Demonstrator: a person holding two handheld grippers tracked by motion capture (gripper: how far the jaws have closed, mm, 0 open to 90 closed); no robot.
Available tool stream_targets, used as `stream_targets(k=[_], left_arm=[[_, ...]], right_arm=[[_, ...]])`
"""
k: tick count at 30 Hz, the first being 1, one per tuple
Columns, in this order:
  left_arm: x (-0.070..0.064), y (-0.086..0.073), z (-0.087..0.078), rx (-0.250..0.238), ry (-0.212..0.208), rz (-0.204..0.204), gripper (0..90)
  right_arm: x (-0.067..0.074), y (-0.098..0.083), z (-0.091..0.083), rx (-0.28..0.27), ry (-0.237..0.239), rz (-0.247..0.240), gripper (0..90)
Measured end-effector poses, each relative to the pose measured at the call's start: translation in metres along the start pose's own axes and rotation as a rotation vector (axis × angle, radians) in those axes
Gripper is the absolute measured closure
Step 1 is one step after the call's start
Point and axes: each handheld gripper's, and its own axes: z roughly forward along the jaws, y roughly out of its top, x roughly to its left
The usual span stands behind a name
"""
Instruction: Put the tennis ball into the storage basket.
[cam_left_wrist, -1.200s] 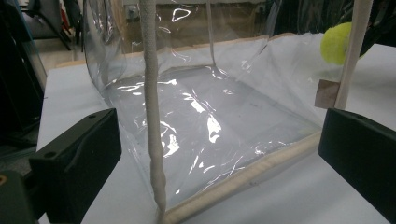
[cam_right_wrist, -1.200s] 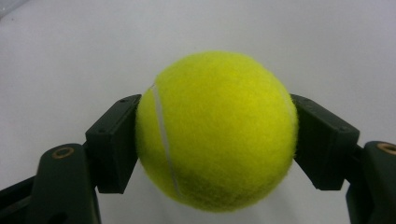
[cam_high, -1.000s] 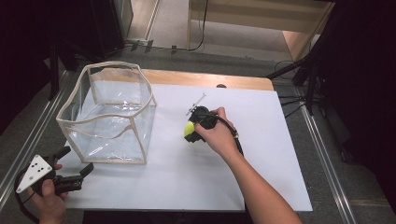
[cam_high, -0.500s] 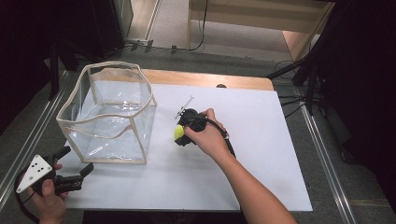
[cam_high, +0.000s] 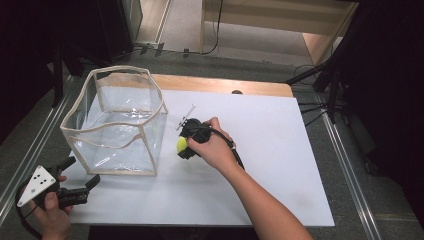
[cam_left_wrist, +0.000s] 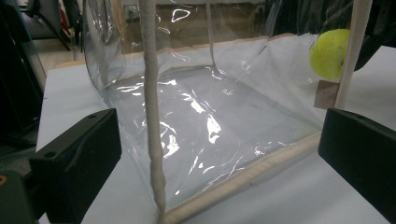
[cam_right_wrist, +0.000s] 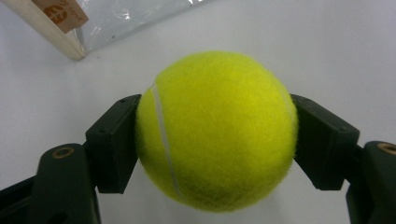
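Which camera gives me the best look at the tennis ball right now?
The right gripper view: the tennis ball is close up, sharp, clamped between both jaws of the right tool. The high view shows it small, half hidden by the hand. The left gripper view sees it through the clear bag's wall.

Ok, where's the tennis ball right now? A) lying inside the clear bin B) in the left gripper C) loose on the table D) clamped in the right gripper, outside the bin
D: the right gripper has both jaws pressed on the tennis ball, beside the clear bin, not inside it.
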Motion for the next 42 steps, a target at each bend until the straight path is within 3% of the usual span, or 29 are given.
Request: stream_targets(k=[15, 27, 42], left_arm=[[0.000, 0.000, 0.000, -0.002, -0.001, -0.004, 0.0], [0.000, 0.000, 0.000, -0.003, -0.003, -0.001, 0.0], [0.000, 0.000, 0.000, -0.003, -0.004, -0.004, 0.0]], right_arm=[[0.015, 0.015, 0.003, -0.009, 0.030, -0.057, 22.9], [0.021, 0.028, -0.024, -0.015, 0.028, -0.068, 23.0], [0.017, 0.042, -0.056, 0.000, 0.038, -0.112, 23.0]])
